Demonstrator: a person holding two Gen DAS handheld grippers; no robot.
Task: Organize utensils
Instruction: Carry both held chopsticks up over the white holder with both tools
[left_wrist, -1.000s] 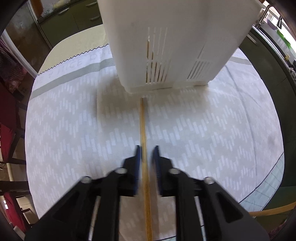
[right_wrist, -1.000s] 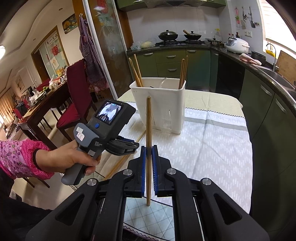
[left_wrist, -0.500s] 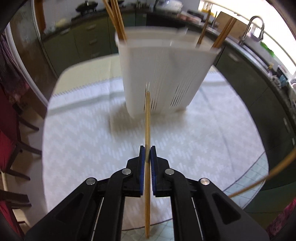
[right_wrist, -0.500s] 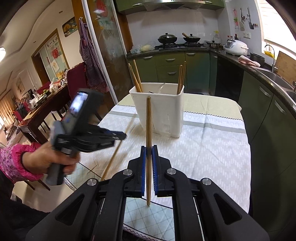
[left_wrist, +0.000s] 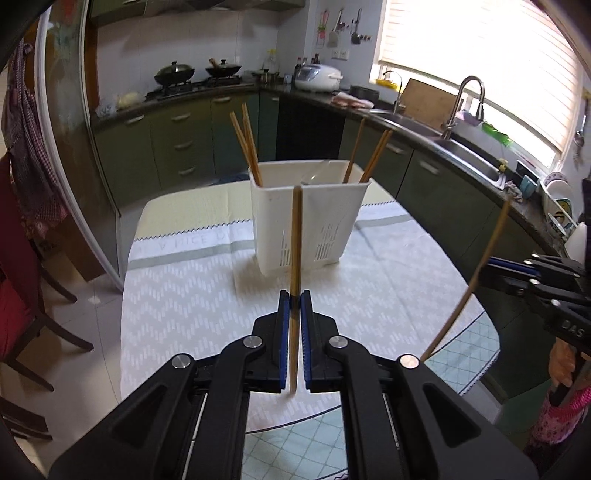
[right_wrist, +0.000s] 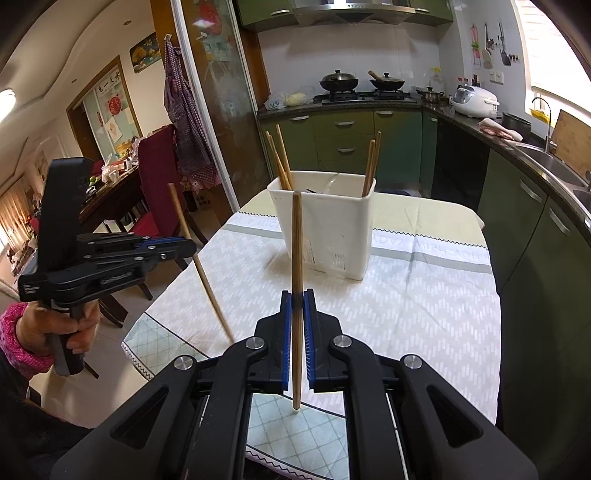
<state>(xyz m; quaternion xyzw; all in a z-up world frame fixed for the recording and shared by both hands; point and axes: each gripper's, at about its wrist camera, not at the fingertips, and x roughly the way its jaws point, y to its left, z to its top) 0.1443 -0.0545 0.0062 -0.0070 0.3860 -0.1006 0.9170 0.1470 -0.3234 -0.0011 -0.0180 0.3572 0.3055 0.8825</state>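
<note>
A: Where the left wrist view begins, at its left edge, what borders the work area?

B: A red-cushioned wooden chair (left_wrist: 14, 314) and bare pale floor, then the rounded edge of the table under a white zigzag-patterned cloth (left_wrist: 177, 295). The cloth is bare on every side of the white slotted plastic utensil caddy (left_wrist: 306, 225), which stands upright at frame centre. To the right the table edge curves close to the dark green lower cabinets (left_wrist: 436, 192).

A: What is hard to read?

B: Inside the caddy, two pairs of wooden chopsticks lean out at its left and right ends, but their lower parts are hidden by the walls; something pale lies between them that I cannot identify. In the right wrist view, the left hand (right_wrist: 55, 328) at the lower left edge is partly cut off, with a pink patterned sleeve.

A: And the jaws?

B: The left gripper (left_wrist: 294, 299) at lower centre is closed tight on a thin light wooden chopstick (left_wrist: 295, 236), which stands nearly upright, its tip overlapping the caddy's rim in the picture. The right gripper (right_wrist: 297, 299) is likewise clamped on a second wooden chopstick (right_wrist: 296, 240), upright, pads pressing its dark band. Each gripper also appears at the other view's edge, its stick slanting over the table's edge.
</note>
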